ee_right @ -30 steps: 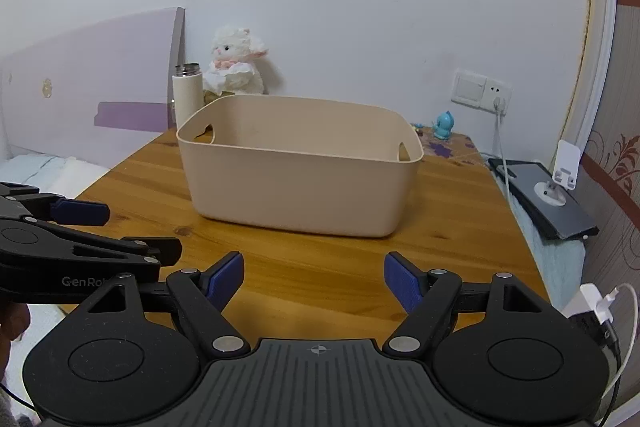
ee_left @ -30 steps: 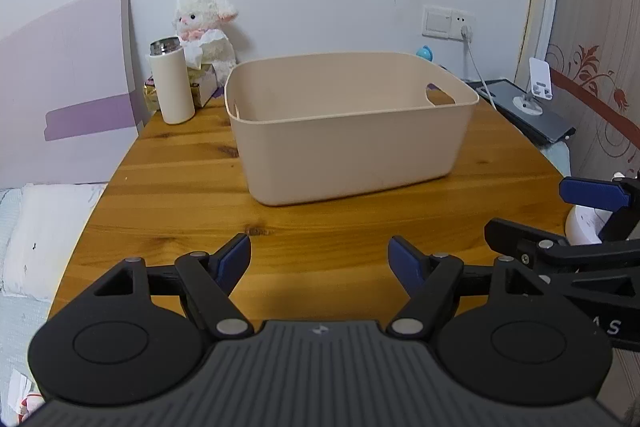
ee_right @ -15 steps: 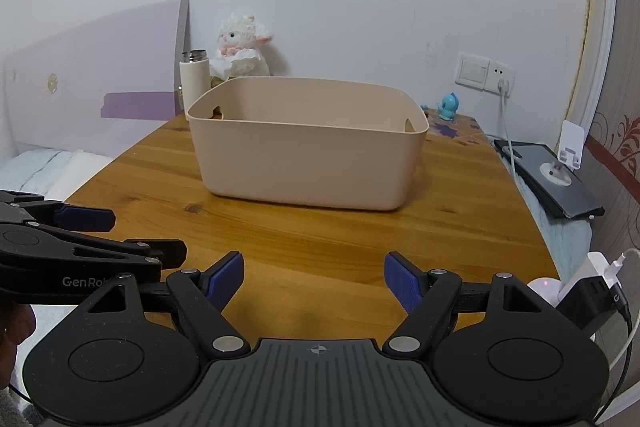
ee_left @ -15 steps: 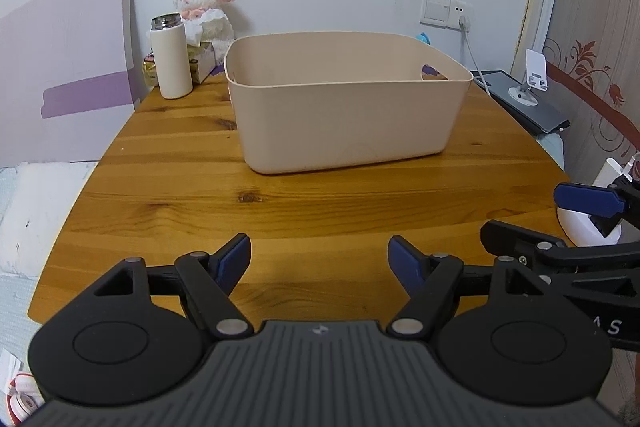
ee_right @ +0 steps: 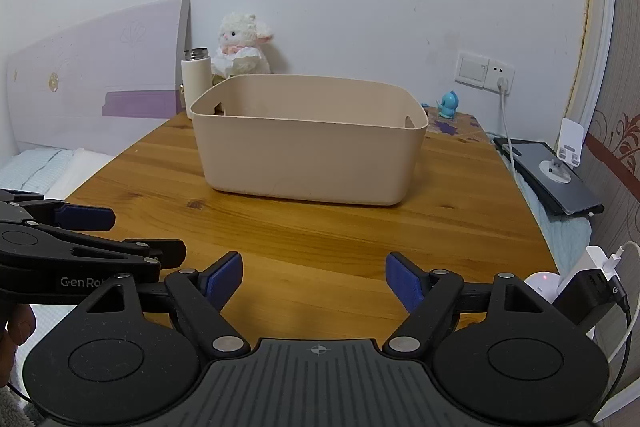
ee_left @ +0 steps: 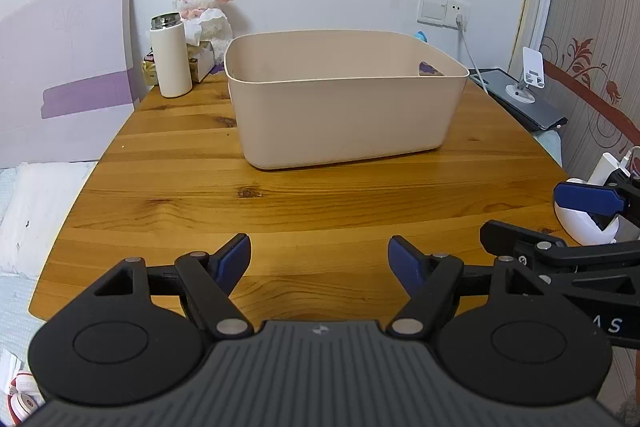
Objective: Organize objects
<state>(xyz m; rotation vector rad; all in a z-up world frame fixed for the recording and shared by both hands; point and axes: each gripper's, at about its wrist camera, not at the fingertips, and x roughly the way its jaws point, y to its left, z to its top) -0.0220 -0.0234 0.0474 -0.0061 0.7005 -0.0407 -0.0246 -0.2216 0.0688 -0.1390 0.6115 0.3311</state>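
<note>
A beige plastic bin with cut-out handles stands on the wooden table; it also shows in the right wrist view. Its inside is hidden from both views. My left gripper is open and empty above the table's near edge, well short of the bin. My right gripper is open and empty, also near the front edge. A white flask, a plush lamb and small boxes stand at the back left. A small blue figure stands at the back right.
A purple headboard and bed lie left of the table. A dark tablet with a white phone stand lies right. A wall socket with a cable is behind. A charger and white base sit at the near right.
Both grippers have drawn back and lowered, so the bin looks farther away and more of the table shows in front. Both stay open and empty.
</note>
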